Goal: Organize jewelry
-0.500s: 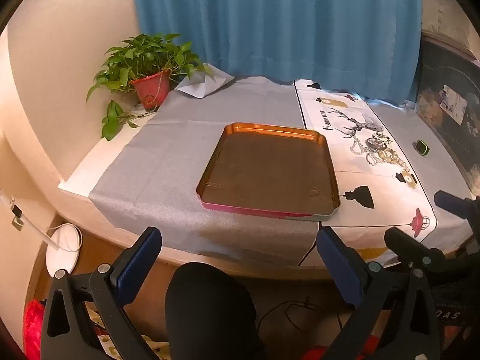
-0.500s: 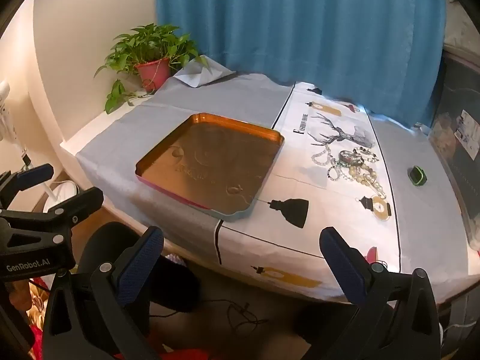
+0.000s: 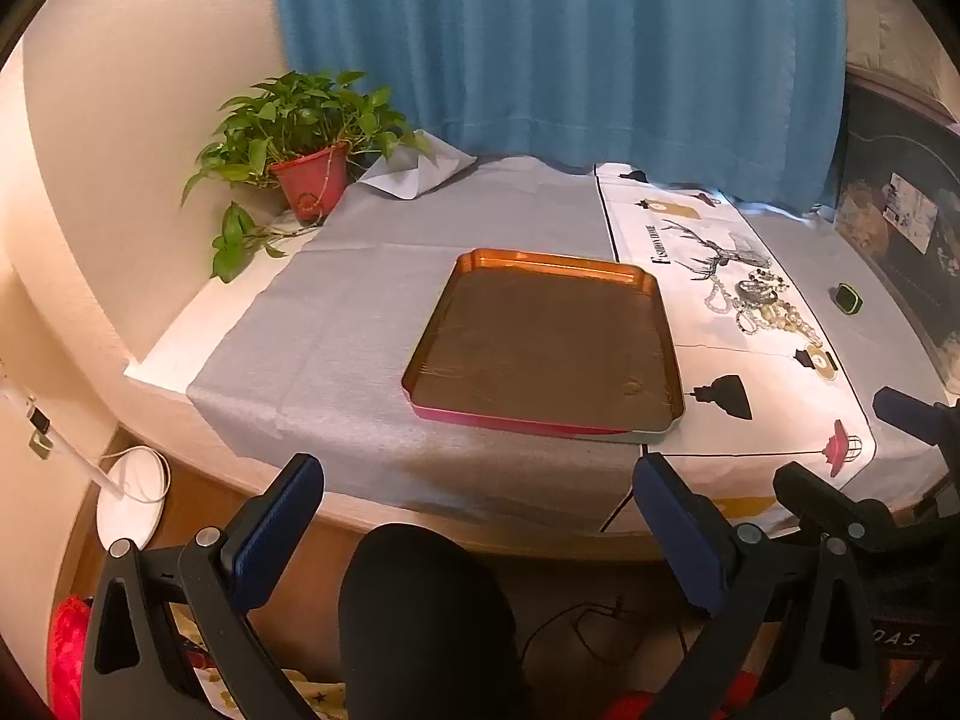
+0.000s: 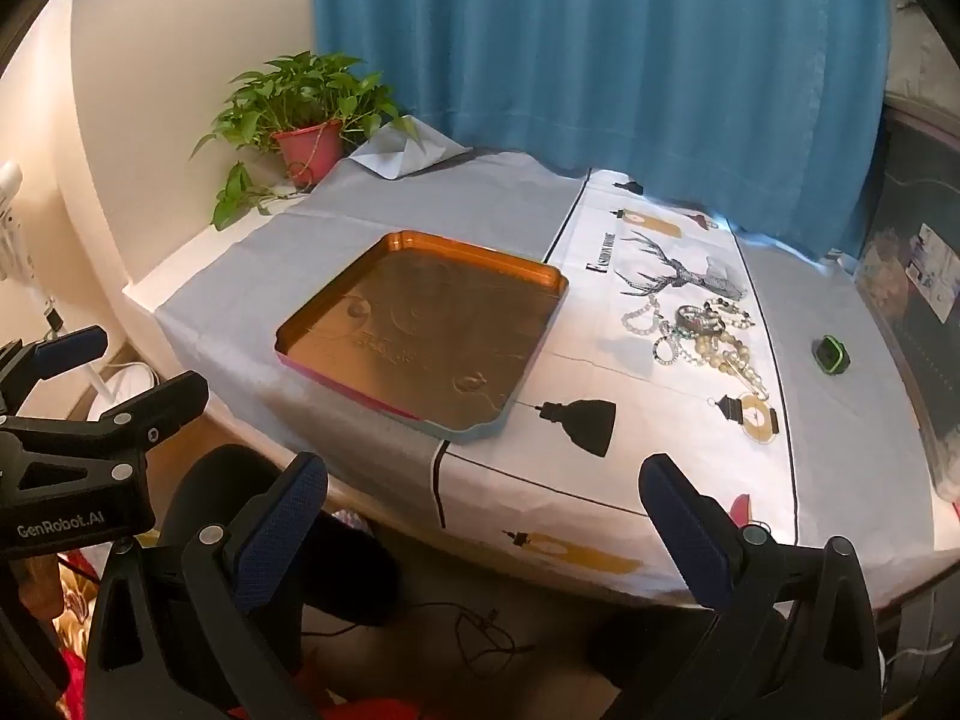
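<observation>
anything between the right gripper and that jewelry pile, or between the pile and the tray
Nothing visible. The right hand-held gripper is open, short of the table edge, with only bare printed cloth ahead up to the jewelry pile. The tray lies just left of the pile, with only cloth between them.

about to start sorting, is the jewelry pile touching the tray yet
Apart. The right wrist view shows a strip of white cloth between the jewelry pile and the tray.

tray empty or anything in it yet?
Empty. The tray shows only its bare bronze floor in both views; the jewelry pile lies outside it, on the white printed cloth to its right.
</observation>
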Tool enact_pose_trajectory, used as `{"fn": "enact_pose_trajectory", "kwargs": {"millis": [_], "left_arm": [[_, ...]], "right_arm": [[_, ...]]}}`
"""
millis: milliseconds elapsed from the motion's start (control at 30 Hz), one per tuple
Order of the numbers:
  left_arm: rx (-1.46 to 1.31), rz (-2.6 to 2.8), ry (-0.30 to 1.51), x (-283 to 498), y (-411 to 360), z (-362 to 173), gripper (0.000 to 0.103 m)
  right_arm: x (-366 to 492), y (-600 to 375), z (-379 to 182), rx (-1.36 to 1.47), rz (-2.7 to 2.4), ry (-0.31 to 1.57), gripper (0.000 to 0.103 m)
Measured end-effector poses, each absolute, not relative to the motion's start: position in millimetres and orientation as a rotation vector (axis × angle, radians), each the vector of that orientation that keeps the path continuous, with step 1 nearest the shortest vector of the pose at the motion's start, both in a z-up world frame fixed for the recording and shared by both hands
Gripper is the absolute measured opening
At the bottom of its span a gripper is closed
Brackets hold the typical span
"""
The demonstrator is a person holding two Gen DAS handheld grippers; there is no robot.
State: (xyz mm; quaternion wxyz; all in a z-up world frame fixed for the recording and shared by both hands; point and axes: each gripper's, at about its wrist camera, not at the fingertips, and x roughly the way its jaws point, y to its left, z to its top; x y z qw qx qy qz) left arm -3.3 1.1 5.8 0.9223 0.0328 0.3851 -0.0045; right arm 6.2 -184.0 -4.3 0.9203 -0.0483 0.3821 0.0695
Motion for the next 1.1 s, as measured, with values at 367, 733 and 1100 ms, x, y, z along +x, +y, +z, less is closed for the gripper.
{"fn": "enact_pose_trajectory", "kwargs": {"millis": [367,733,1100], "left_arm": [[0.072,-0.007,0.786,-5,2,8,0.103],[0.073,-0.004,0.783,-6,1,7,0.103],[0.077,-0.004,0.782,-7,1,7,0.103]], "right_arm": [[6,-181,-5,-0.099,0.142,0.782,0.103],[-2,-182,1,-0.092,0.148,0.772,0.103],[-3,-183,3,-0.091,0.150,0.771,0.103]]}}
